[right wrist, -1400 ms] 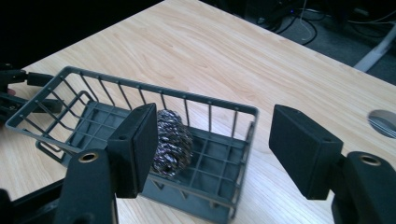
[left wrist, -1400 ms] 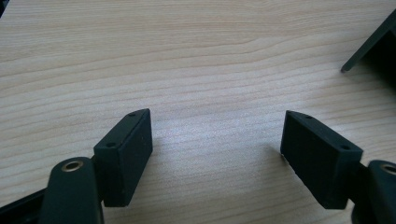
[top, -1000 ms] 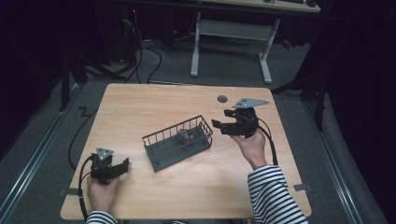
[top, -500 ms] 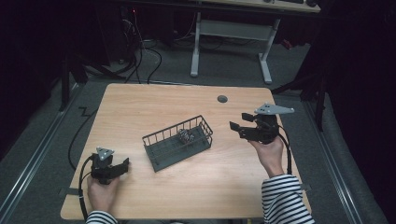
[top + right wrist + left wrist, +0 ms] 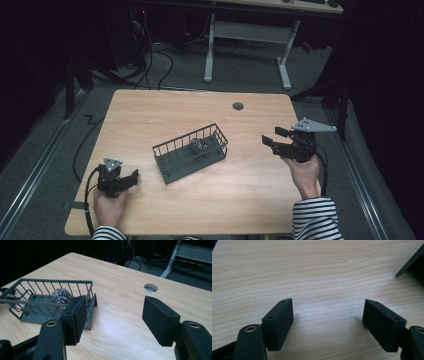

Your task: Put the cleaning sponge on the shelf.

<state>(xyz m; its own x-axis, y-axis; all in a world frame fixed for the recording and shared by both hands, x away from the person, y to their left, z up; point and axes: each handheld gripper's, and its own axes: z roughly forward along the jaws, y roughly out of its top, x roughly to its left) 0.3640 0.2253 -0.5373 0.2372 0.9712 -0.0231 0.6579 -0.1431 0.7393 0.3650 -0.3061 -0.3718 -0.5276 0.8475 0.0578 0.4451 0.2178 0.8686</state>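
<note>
A dark wire basket [image 5: 172, 150] sits slantwise at the middle of the wooden table [image 5: 150, 115], with a ball of steel wool [image 5: 199, 145] inside. In the right gripper view the basket [image 5: 45, 281] and steel wool [image 5: 61, 296] lie off to the left. My right gripper [image 5: 271, 136] hovers to the right of the basket, apart from it. Its jaws have just been closing a little with nothing between them, and they still stand open [image 5: 115, 312]. My left gripper [image 5: 132, 177] rests near the front left, open over bare wood [image 5: 328, 315].
A round cable hole [image 5: 238, 106] lies in the table's far side, also in the right gripper view [image 5: 150, 287]. A corner of the basket [image 5: 409, 262] shows at the top right of the left gripper view. White desk legs and cables stand beyond the table.
The right gripper has moved to the right, away from the basket and toward the table's right edge. The left hand has stayed still.
</note>
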